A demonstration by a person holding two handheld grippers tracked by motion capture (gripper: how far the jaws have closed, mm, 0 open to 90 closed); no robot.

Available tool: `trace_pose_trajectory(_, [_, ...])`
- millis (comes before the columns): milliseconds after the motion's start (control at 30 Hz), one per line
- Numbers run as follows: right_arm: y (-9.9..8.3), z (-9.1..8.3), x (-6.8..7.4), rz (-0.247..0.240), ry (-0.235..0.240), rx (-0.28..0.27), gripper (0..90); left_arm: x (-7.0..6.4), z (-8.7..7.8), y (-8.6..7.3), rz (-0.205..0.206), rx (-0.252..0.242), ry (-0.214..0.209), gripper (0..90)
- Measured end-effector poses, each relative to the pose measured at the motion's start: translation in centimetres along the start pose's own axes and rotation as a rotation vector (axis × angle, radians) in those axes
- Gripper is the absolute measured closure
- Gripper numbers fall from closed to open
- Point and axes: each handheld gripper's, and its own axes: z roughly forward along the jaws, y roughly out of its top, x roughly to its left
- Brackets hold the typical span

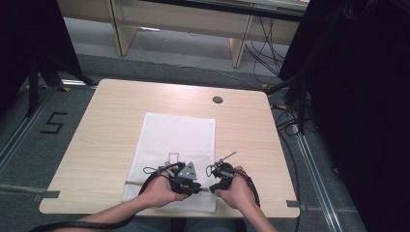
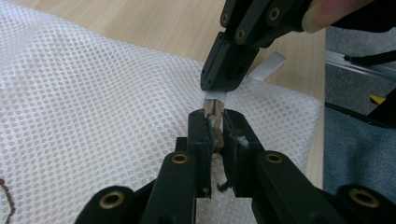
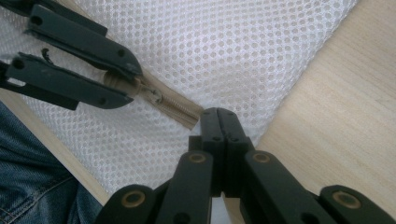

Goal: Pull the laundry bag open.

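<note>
White mesh laundry bag (image 1: 175, 153) lies flat at the table's (image 1: 106, 130) near edge; light, limp, prone to bunch. Best hold: the beige zipper tape (image 3: 180, 111) and slider. Left gripper (image 2: 214, 122) clenched on the tape by the slider (image 3: 152, 94); right gripper (image 3: 219, 120) clamped on the tape end; only the gripper views reveal the zipper; the high view places the bag.

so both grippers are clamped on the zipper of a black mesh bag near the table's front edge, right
Not quite: the mesh bag is white, not black, as the high view shows. The rest holds: the left gripper and right gripper are both shut on its beige zipper near the table's front edge.
</note>
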Motion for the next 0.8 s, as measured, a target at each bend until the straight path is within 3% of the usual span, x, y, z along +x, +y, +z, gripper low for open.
trace_pose_trajectory(67, [0.0,-0.01,0.01,0.001,-0.001,0.001,90.0,0.08,-0.16,0.0,0.017,0.006,0.003,81.5])
trace_pose_trajectory(133, [0.0,0.0,0.03,-0.002,-0.003,-0.001,90.0,0.03,-0.18,-0.09,-0.003,-0.003,0.002,81.5])
trace_pose_trajectory(267, [0.0,0.01,0.03,-0.004,-0.005,-0.001,90.0,-0.06,-0.25,-0.11,0.004,0.004,0.006,81.5])
trace_pose_trajectory(300, [0.0,0.01,0.04,-0.003,-0.006,-0.001,90.0,0.02,-0.36,-0.08,0.026,0.006,0.011,81.5])
trace_pose_trajectory(333, [-0.02,-0.02,0.12,0.005,-0.007,0.002,90.0,-0.01,-0.41,-0.13,0.006,0.003,0.008,81.5])
trace_pose_trajectory(800, [-0.05,-0.01,0.19,0.004,-0.017,0.003,90.0,-0.05,-0.81,-0.25,0.005,0.0,0.015,81.5])
